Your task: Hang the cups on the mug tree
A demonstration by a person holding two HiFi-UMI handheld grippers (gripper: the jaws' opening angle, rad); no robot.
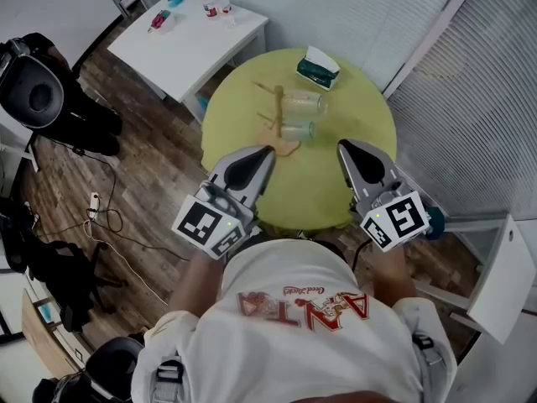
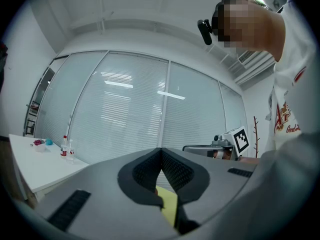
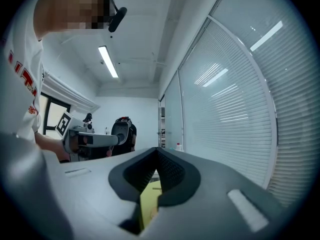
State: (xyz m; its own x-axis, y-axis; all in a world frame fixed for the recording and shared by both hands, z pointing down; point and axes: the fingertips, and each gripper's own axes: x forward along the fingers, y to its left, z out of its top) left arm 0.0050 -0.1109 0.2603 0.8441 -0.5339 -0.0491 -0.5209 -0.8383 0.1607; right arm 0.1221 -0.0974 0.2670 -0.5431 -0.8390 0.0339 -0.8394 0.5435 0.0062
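Observation:
A wooden mug tree stands near the middle of the round yellow-green table. Two clear glass cups are at its right side, one further back and one nearer; both look hung on its branches. My left gripper is at the table's near edge, just short of the tree's base, shut and empty. My right gripper is to the right of it, also shut with nothing in it. In both gripper views the left gripper's jaws and the right gripper's jaws meet, with only yellow tabletop below.
A green and white box lies at the table's far side. A white table with small bottles stands at the back left. A black chair is on the wooden floor to the left. Blinds close off the right.

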